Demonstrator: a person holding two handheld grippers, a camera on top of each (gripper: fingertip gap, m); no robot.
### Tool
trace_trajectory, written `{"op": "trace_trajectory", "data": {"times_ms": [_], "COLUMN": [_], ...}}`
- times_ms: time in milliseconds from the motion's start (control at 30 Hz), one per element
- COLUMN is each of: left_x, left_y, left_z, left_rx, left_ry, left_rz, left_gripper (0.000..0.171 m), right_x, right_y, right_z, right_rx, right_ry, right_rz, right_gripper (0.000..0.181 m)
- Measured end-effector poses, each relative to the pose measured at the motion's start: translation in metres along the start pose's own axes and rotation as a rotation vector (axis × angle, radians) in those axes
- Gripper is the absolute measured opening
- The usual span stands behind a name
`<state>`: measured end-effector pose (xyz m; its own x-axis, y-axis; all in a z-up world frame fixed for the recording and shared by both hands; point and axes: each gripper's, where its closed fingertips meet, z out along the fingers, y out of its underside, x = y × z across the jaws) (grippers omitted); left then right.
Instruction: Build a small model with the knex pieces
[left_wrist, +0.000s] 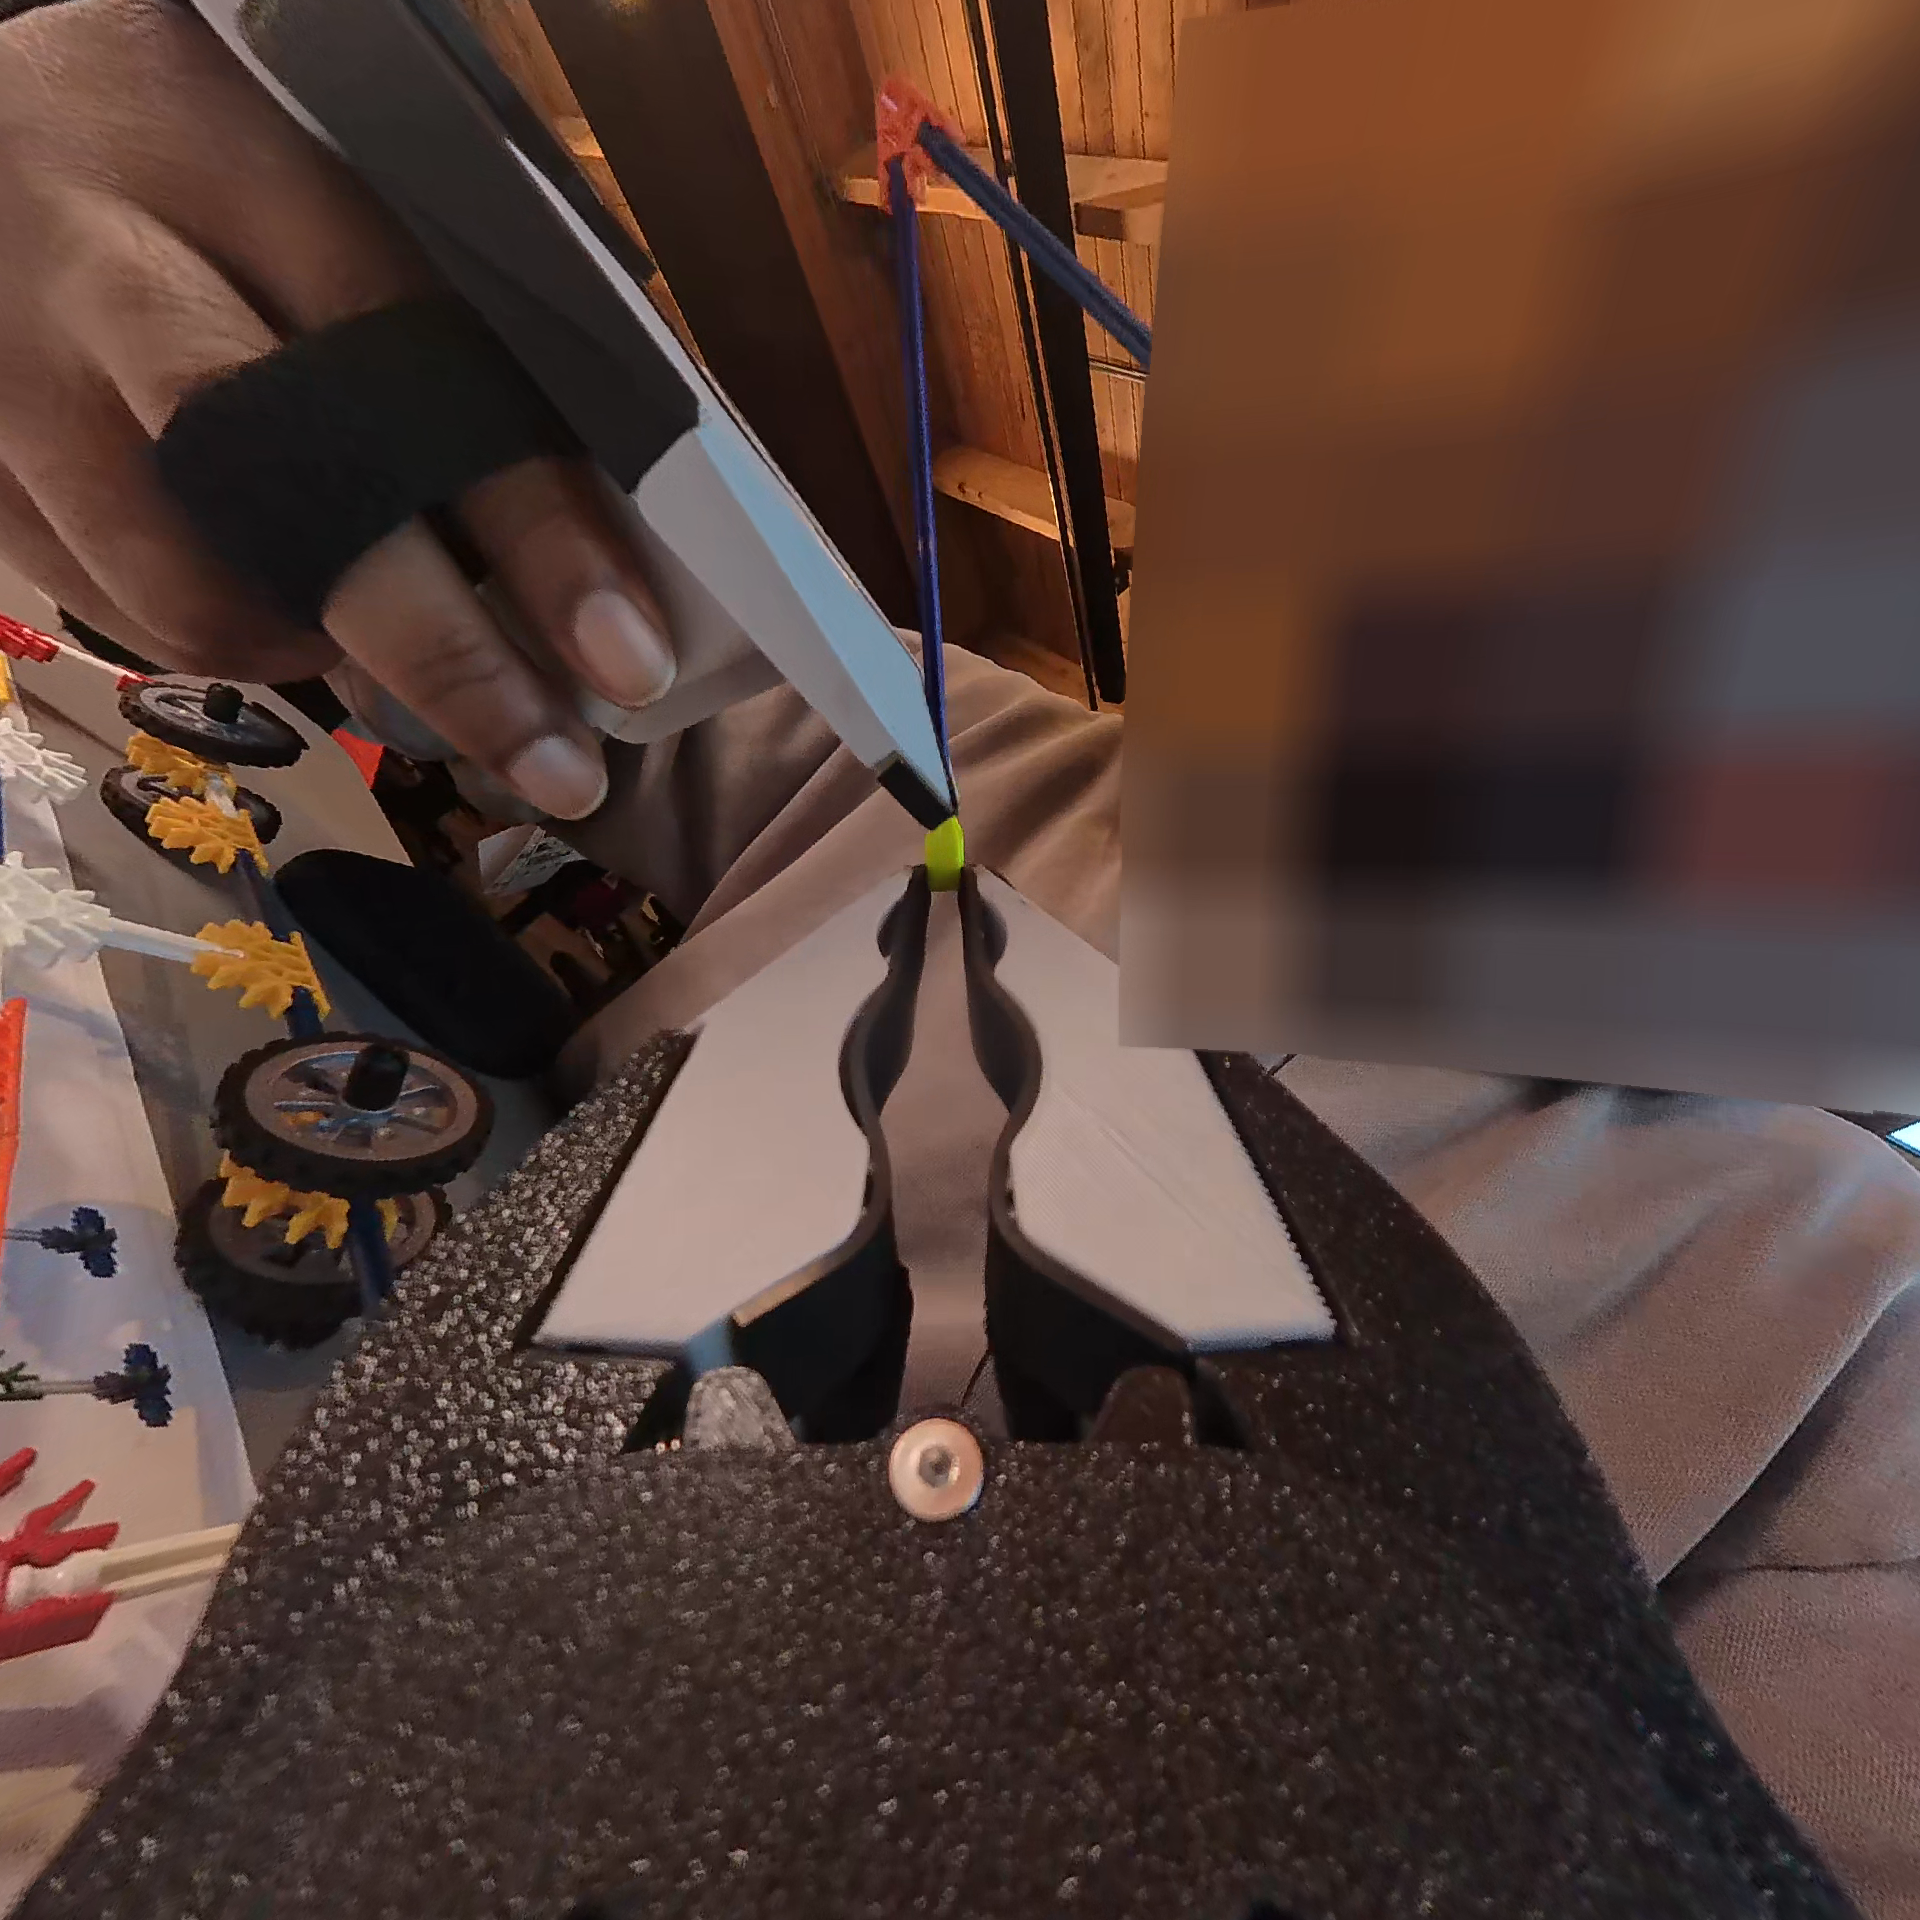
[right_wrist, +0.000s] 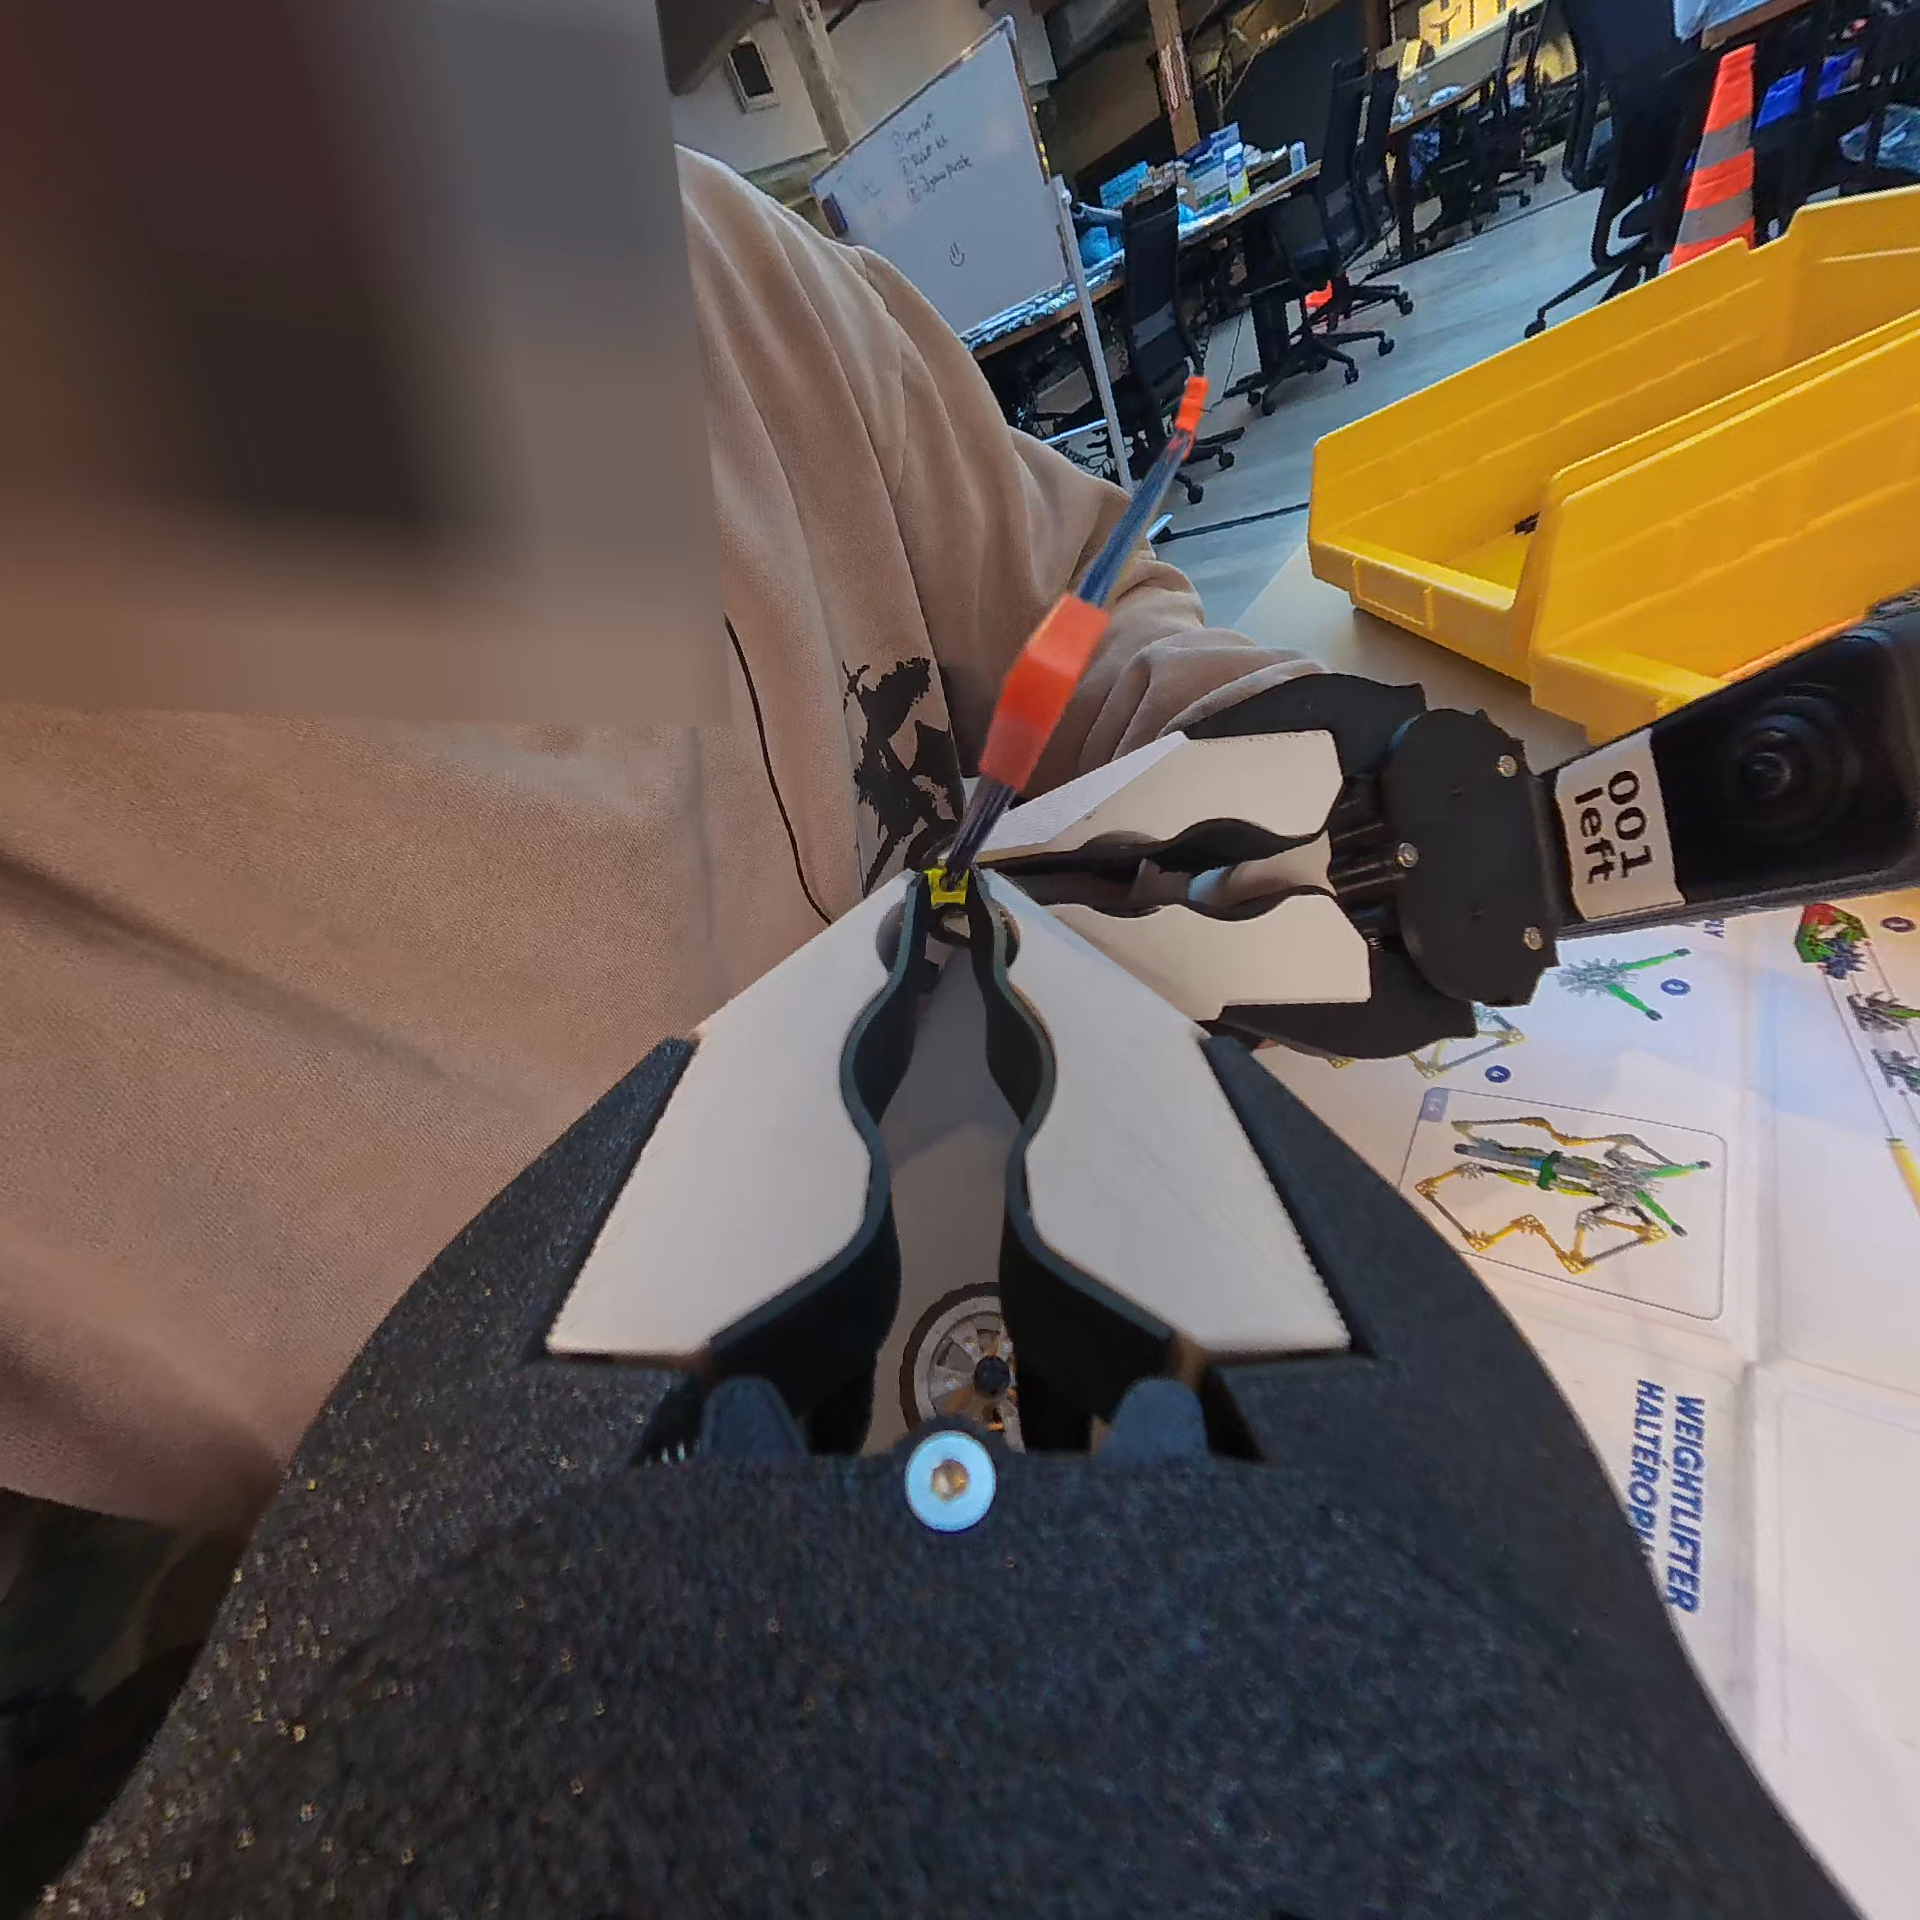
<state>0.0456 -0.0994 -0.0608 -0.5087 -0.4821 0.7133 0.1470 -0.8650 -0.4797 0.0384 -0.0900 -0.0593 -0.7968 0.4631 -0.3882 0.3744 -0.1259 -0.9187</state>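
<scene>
Off to the left a toy frame of ribbed black rubber wheels (left_wrist: 353, 1117) and spiky yellow plastic connectors lies on the table. In the middle, over the person's lap, the left gripper (left_wrist: 943, 881) and the right gripper (right_wrist: 948, 899) meet tip to tip. Both sets of fingers are pinched on one small glossy yellow-green clip (left_wrist: 943, 854), from which a thin blue rod (left_wrist: 920, 468) rises to an orange block connector (right_wrist: 1039, 696). To the right lie a printed instruction sheet (right_wrist: 1766, 1299) and a hard yellow bin (right_wrist: 1558, 488).

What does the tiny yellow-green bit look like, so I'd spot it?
Find the two grey-and-black grippers meeting tip to tip before the person's beige sweatshirt. Pinched there sits a small yellow-green plastic connector, on a dark blue rod. Every other connector on those rods is orange.
</scene>
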Motion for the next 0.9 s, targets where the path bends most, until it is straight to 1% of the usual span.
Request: {"op": "trace_trajectory", "data": {"times_ms": [167,200,233,267,300,367,400,433,500,600,633,700,767,833,900], "left_x": [-0.001,-0.004,-0.009,-0.016,-0.024,-0.052,-0.061,-0.062,-0.058,-0.066,-0.07,-0.075,-0.075,-0.075,-0.072], "left_y": [0.0,-0.002,-0.006,-0.01,-0.014,-0.012,-0.01,-0.01,-0.01,-0.004,-0.005,-0.009,-0.013,-0.012,-0.005], "left_z": [0.0,-0.002,-0.007,-0.014,-0.024,-0.057,-0.072,-0.077,-0.068,-0.058,-0.06,-0.067,-0.076,-0.087,-0.095], "left_rx": [0.005,0.016,0.024,0.024,0.008,-0.115,-0.172,-0.188,-0.16,-0.172,-0.163,-0.156,-0.167,-0.22,-0.344], "left_ry": [-0.011,-0.04,-0.1,-0.19,-0.308,-0.64,-0.765,-0.805,-0.77,-0.737,-0.757,-0.805,-0.865,-0.937,-1.003], "left_rz": [-0.002,0.006,0.028,0.075,0.138,0.272,0.315,0.332,0.322,0.308,0.299,0.306,0.347,0.397,0.478], "left_gripper": [0.003,0.004,0.005,0.007,0.014,0.018,0.018,0.017,0.013,0.004,0.0,0.0,0.0,0.001,0.009], "right_x": [0.0,0.003,0.009,0.015,0.021,0.03,0.033,0.036,0.041,0.047,0.048,0.05,0.051,0.05,0.05], "right_y": [0.0,0.0,0.0,0.001,0.004,0.01,0.016,0.021,0.028,0.041,0.044,0.051,0.054,0.055,0.054], "right_z": [-0.001,-0.003,-0.006,-0.01,-0.015,-0.028,-0.033,-0.037,-0.041,-0.037,-0.035,-0.035,-0.039,-0.044,-0.05], "right_rx": [0.004,0.014,0.02,0.024,0.022,0.026,0.02,0.02,0.039,0.015,0.001,-0.044,-0.074,-0.069,-0.054], "right_ry": [0.007,0.024,0.058,0.103,0.154,0.236,0.261,0.29,0.32,0.358,0.366,0.413,0.452,0.472,0.493], "right_rz": [0.011,0.03,0.048,0.059,0.075,0.097,0.122,0.132,0.172,0.192,0.191,0.17,0.148,0.15,0.157], "right_gripper": [0.005,0.004,0.004,0.004,0.003,0.0,0.0,0.0,0.0,0.0,0.0,0.0,0.0,0.0,0.0]}}
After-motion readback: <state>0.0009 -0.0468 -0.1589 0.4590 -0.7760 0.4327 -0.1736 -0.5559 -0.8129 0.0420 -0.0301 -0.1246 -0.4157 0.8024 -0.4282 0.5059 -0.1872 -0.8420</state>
